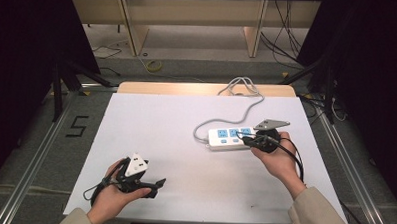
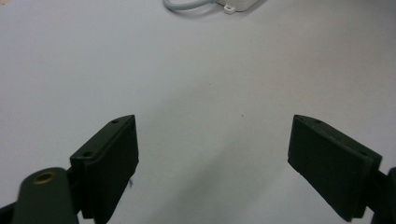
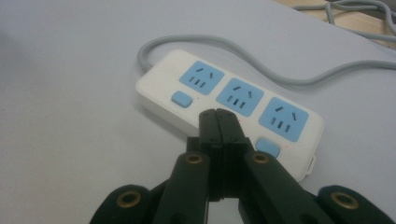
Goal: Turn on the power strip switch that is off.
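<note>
A white power strip (image 1: 229,138) with three blue sockets and blue switches lies on the white table (image 1: 185,136), right of centre; its grey cable (image 1: 241,111) runs off the far edge. My right gripper (image 1: 246,140) is shut with nothing in it, its tips over the strip's near edge. In the right gripper view the closed jaws (image 3: 218,116) sit above the power strip (image 3: 229,100), by the middle switch, which they hide. My left gripper (image 1: 160,182) stands open near the table's front left, over bare surface. The left gripper view has its gripper (image 2: 212,140) wide open, the power strip's corner (image 2: 238,4) far ahead.
Beyond the table's far edge are a wooden board (image 1: 187,88), shelving legs (image 1: 131,32) and loose cables (image 1: 284,40) on the floor. Dark curtains flank both sides. A "5" mark (image 1: 77,126) is on the floor at left.
</note>
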A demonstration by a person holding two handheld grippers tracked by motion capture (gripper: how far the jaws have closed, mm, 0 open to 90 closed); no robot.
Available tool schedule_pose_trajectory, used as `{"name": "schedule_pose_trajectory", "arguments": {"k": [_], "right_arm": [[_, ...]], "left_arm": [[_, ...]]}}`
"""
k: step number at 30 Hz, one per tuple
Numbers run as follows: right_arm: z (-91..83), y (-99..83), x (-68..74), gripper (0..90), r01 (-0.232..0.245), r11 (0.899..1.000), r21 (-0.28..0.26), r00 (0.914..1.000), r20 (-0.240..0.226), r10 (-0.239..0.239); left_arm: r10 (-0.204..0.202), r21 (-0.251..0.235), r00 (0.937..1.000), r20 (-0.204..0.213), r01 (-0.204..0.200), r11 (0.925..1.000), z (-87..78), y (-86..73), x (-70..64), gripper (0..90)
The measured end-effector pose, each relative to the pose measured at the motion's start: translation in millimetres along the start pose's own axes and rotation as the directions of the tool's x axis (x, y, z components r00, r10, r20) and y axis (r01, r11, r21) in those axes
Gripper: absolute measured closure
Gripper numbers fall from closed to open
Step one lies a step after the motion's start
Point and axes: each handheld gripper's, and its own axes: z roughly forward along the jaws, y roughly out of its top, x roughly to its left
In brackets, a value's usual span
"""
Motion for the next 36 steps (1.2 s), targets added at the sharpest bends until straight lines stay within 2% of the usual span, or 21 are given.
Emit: {"name": "schedule_pose_trajectory", "arguments": {"k": [19,36], "right_arm": [[11.1,13.2,9.4,90.0,0.021,1.000,0.010,0.9994,-0.029,-0.020],[14.1,20.7,9.6,90.0,0.026,0.999,0.032,0.9994,-0.024,-0.025]], "left_arm": [[0.007,-0.003,1.0000,0.000,-0.007,1.0000,-0.6,0.2,-0.2,15.8],[0.008,-0.006,1.0000,-0.001,-0.008,1.0000,-1.0,0.5,-0.4,15.8]]}}
